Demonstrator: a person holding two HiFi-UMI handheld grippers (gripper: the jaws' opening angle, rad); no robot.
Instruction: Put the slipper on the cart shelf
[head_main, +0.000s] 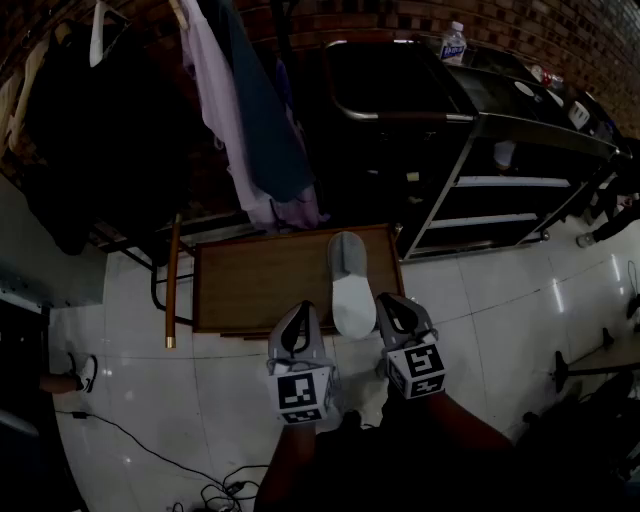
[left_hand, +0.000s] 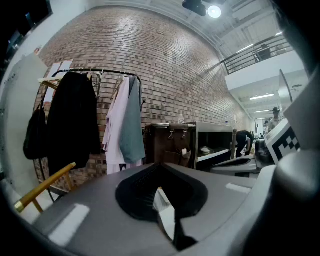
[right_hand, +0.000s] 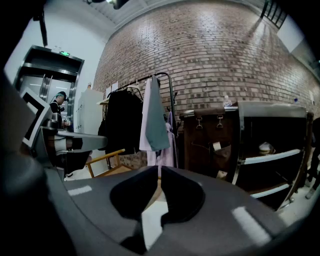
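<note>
A grey and white slipper (head_main: 351, 285) lies lengthwise on the right end of a low wooden platform (head_main: 250, 285) on the floor. The black cart (head_main: 500, 130), with pale shelf edges (head_main: 510, 182), stands behind and to the right of it. My left gripper (head_main: 300, 308) hovers over the platform's near edge, just left of the slipper, with its jaws together and nothing in them. My right gripper (head_main: 392, 298) is level with it just right of the slipper's near end, also shut and empty. Both gripper views look over closed jaw tips (left_hand: 161, 165) (right_hand: 160, 167) toward the cart (left_hand: 210, 145) (right_hand: 265, 150).
A clothes rack with hanging garments (head_main: 240, 120) stands behind the platform. A wooden pole (head_main: 172, 280) leans at the platform's left. A water bottle (head_main: 453, 42) stands on the cart top. Cables (head_main: 200, 480) trail over the white tiles near left. A person's shoe (head_main: 88, 372) shows at far left.
</note>
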